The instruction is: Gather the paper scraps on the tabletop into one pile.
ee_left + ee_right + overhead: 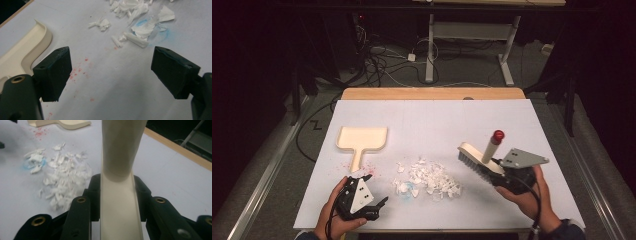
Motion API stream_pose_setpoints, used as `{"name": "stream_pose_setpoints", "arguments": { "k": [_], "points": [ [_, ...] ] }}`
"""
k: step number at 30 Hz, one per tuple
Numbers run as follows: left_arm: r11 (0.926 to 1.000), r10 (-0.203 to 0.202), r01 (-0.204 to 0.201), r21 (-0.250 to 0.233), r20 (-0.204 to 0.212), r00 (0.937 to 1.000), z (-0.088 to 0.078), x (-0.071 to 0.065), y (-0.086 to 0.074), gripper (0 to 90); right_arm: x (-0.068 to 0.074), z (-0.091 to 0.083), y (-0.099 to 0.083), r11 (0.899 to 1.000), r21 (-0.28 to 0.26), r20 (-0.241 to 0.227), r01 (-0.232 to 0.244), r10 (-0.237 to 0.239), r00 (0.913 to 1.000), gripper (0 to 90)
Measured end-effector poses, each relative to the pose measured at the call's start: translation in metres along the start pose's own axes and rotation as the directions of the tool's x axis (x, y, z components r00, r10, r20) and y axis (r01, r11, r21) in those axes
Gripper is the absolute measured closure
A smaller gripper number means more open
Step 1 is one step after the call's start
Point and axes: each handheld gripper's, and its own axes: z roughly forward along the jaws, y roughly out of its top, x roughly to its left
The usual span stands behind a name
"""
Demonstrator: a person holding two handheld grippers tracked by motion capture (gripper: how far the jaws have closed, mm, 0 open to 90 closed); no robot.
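A cream dustpan (361,139) lies flat at the table's left, its handle pointing toward me; its edge shows in the left gripper view (23,53). White paper scraps (428,179) are heaped at the middle front (136,15) (61,178). My left gripper (371,192) is open at the front left, just short of the dustpan's handle, with nothing between its jaws (110,73). My right gripper (499,176) is shut on a cream hand brush (479,159) with a red-capped handle, held tilted just right of the scraps (120,195).
White paper (512,120) covers the wooden table. Red specks (78,71) and a blue smudge (160,33) mark it near the scraps. Beyond the far edge are a desk frame and floor cables (387,60).
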Motion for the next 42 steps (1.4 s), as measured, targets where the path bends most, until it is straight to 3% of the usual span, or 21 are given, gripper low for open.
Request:
{"name": "stream_pose_setpoints", "arguments": {
  "k": [5, 9, 10, 13, 14, 15, 16, 17, 18, 19, 20, 22, 27, 30, 33, 38, 42],
  "points": [
    [1.0000, -0.001, 0.001, -0.002, -0.002, 1.0000, 0.000, 0.001, 0.000, 16.2, -0.007, -0.032, -0.022, 1.000, 0.014, -0.051, -0.001, 0.002, 0.9987, 67.7],
    [1.0000, -0.004, 0.004, -0.002, 0.001, 1.0000, 0.000, 0.002, 0.000, 16.2, -0.004, -0.053, -0.035, 0.997, 0.067, -0.123, 0.044, -0.036, 0.9917, 67.7],
    [1.0000, -0.001, 0.001, 0.000, 0.002, 1.0000, 0.000, 0.002, 0.000, 16.2, -0.003, -0.061, -0.042, 0.996, 0.081, -0.135, 0.032, -0.021, 0.9906, 67.7],
    [1.0000, 0.002, -0.002, -0.006, 0.006, 1.0000, 0.001, 0.001, 0.001, 16.2, -0.003, -0.065, -0.048, 0.992, 0.119, -0.164, 0.044, -0.024, 0.9862, 67.8],
    [1.0000, 0.001, -0.001, -0.007, 0.009, 1.0000, 0.001, 0.001, 0.001, 16.2, -0.002, -0.063, -0.053, 0.984, 0.172, -0.202, 0.048, -0.013, 0.9793, 67.8],
    [1.0000, 0.001, -0.001, -0.007, 0.012, 0.9999, 0.001, 0.001, 0.001, 16.2, -0.001, -0.061, -0.056, 0.979, 0.195, -0.228, 0.059, -0.013, 0.9735, 67.7],
    [1.0000, 0.001, -0.001, -0.007, 0.014, 0.9999, 0.001, 0.001, 0.002, 16.2, -0.001, -0.061, -0.056, 0.979, 0.195, -0.228, 0.059, -0.013, 0.9735, 67.7],
    [1.0000, 0.002, -0.002, -0.007, 0.016, 0.9999, 0.002, 0.001, 0.002, 16.2, 0.001, -0.059, -0.058, 0.975, 0.212, -0.242, 0.062, -0.009, 0.9704, 67.7],
    [1.0000, 0.003, -0.003, -0.006, 0.018, 0.9998, 0.002, 0.001, 0.002, 16.2, 0.005, -0.054, -0.058, 0.972, 0.220, -0.291, 0.079, -0.012, 0.9568, 67.8],
    [1.0000, 0.004, -0.004, -0.006, 0.018, 0.9998, 0.002, 0.000, 0.003, 16.2, 0.005, -0.054, -0.058, 0.972, 0.220, -0.291, 0.079, -0.012, 0.9568, 67.8],
    [1.0000, 0.006, -0.006, -0.004, 0.019, 0.9998, 0.003, 0.000, 0.003, 16.2, 0.008, -0.051, -0.057, 0.973, 0.215, -0.315, 0.088, -0.016, 0.9491, 67.8],
    [1.0000, 0.009, -0.009, 0.003, 0.022, 0.9997, 0.003, 0.000, 0.003, 16.2, 0.014, -0.045, -0.053, 0.971, 0.215, -0.334, 0.109, -0.032, 0.9422, 67.8],
    [1.0000, 0.003, -0.003, 0.002, 0.019, 0.9998, 0.004, 0.001, 0.003, 16.2, 0.027, -0.017, -0.040, 0.969, 0.198, -0.366, 0.150, -0.069, 0.9280, 67.8],
    [1.0000, 0.006, -0.006, 0.002, 0.021, 0.9998, 0.003, 0.001, 0.003, 16.2, 0.032, 0.000, -0.031, 0.968, 0.185, -0.353, 0.172, -0.098, 0.9305, 67.7],
    [1.0000, 0.005, -0.005, 0.001, 0.021, 0.9998, 0.004, 0.001, 0.003, 16.2, 0.035, 0.016, -0.019, 0.972, 0.155, -0.357, 0.176, -0.111, 0.9276, 67.7],
    [1.0000, 0.007, -0.007, -0.004, 0.020, 0.9998, 0.003, 0.001, 0.002, 16.2, 0.045, 0.045, 0.000, 0.970, 0.124, -0.345, 0.208, -0.154, 0.9258, 67.8],
    [1.0000, 0.004, -0.004, -0.001, 0.020, 0.9998, 0.002, 0.002, 0.001, 16.3, 0.051, 0.058, 0.014, 0.978, 0.067, -0.343, 0.197, -0.163, 0.9251, 67.8]
  ]
}}
